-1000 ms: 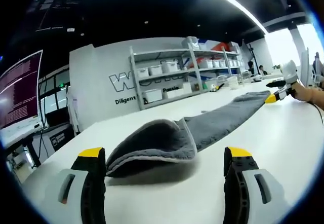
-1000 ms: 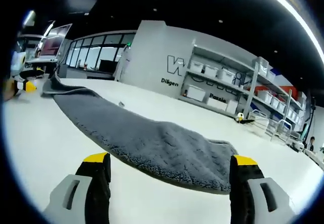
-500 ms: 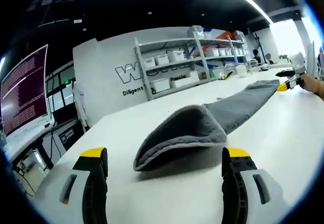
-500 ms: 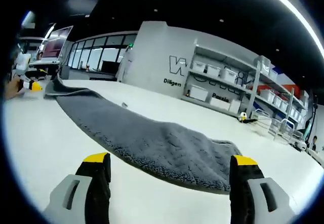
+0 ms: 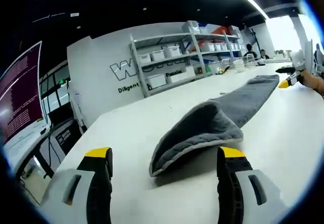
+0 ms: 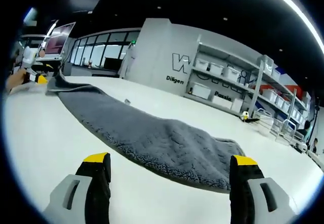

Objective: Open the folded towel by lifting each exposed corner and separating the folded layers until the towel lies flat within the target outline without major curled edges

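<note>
Your left gripper and right gripper both gape, holding nothing; the grey towel (near end humped) runs lengthwise between them across the white table.

Large outlined letters starting "W" on the grey wall at 11 o'clock in the left gripper view, cut off by the shelving, "Diligent" in small dark print beneath, "Diligen" readable on that wall in the right gripper view
</note>
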Demonstrator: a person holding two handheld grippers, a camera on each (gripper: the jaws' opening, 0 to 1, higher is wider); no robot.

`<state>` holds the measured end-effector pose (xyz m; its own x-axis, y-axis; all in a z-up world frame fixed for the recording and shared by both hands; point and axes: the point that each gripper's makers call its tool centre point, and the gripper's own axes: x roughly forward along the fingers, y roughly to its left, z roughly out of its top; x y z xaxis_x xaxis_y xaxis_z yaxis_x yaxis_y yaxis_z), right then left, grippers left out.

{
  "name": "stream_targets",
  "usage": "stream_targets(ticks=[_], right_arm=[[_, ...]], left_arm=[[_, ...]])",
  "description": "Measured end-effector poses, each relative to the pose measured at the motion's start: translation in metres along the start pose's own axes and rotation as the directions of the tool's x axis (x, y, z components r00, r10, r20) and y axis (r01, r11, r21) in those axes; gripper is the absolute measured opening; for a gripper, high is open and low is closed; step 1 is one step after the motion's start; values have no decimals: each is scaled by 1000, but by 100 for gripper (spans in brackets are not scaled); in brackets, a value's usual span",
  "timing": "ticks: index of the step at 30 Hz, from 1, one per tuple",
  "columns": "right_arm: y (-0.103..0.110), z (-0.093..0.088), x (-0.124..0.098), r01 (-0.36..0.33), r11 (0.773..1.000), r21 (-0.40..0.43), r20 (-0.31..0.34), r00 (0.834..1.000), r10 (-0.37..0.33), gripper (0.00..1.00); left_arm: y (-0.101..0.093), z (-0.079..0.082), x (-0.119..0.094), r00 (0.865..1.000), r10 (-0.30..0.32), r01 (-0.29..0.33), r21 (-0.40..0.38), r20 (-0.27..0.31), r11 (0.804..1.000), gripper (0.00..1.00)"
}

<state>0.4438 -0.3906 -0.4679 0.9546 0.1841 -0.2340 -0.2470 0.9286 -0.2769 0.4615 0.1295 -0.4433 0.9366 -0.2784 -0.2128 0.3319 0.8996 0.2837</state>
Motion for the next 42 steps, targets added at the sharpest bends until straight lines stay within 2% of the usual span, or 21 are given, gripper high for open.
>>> stream_targets(ticks=[5,7,9,11,14,18,20,25,32,37,42], right_arm=[[5,0,-2,-9,1000,-8,-1,1000,9,99],[7,0,-3,-12,1000,-7,2,1000,12,99],[9,2,-5,-17,1000,-2,10,1000,17,99],[10,3,-6,-21,1000,0,16,1000,21,99],[13,4,-8,-26,1000,-1,19,999,26,99],[9,7,-1,-31,1000,-2,28,999,31,99],[7,9,2,-33,999,-1,30,999,33,99],[3,11,8,-36,999,2,37,999,36,99],[3,12,9,-39,999,-6,34,999,39,99],[4,12,8,-40,999,-11,33,999,41,99],[6,12,7,-43,999,-17,30,999,43,99]], left_arm=[[-5,9,5,998,-52,51,33,40,998,70],[-6,11,6,997,-52,50,38,49,998,70],[-13,13,7,995,-84,81,50,61,995,69],[-17,12,9,994,-100,98,56,52,994,66],[-21,8,17,990,-134,133,25,42,991,58],[-24,3,24,990,-141,140,18,23,990,45],[-23,3,27,990,-138,138,15,22,990,42],[-14,-1,39,995,-100,100,10,15,995,29],[0,0,40,999,-35,37,-81,31,996,10],[4,-1,41,1000,-1,5,-135,26,991,6],[14,1,43,998,64,-54,-255,29,965,5]])
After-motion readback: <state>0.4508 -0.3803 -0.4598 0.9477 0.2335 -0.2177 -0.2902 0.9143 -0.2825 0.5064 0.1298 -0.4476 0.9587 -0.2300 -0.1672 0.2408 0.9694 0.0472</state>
